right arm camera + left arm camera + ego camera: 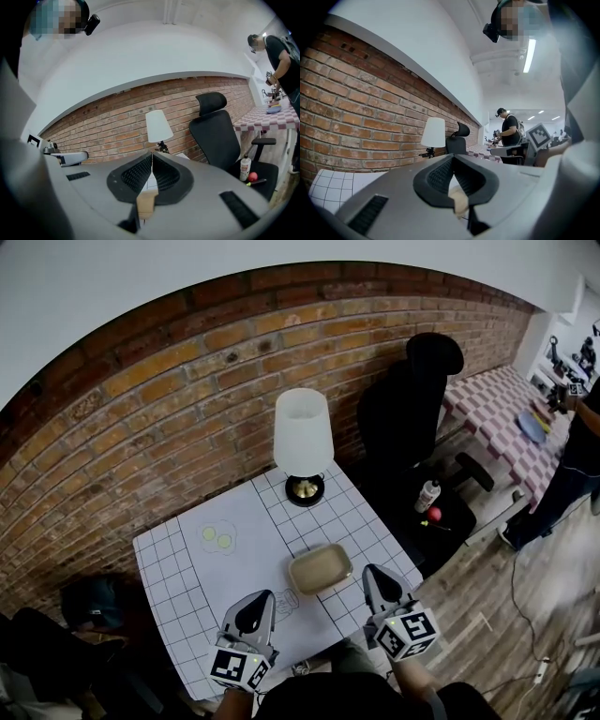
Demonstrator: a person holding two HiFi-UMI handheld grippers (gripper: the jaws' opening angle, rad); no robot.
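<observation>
Where the worktop [178, 559] meets the brick wall, the lamp [303, 432] stands at its back edge. The tray [320, 570] lies near the front edge, right of the middle. It looks light, stiff, shallow and perhaps slick, best pinched at a rim. The left tool [257, 604] and right tool [375, 579] hover either side of it, both clenched on nothing.

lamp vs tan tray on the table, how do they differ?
The lamp stands tall, with a white shade on a dark round base; the tray is low, tan and rectangular. The lamp sits at the far edge; the tray lies nearer the front, between the tips of the shut left gripper and right gripper. Both rest on the grid-patterned table.
</observation>
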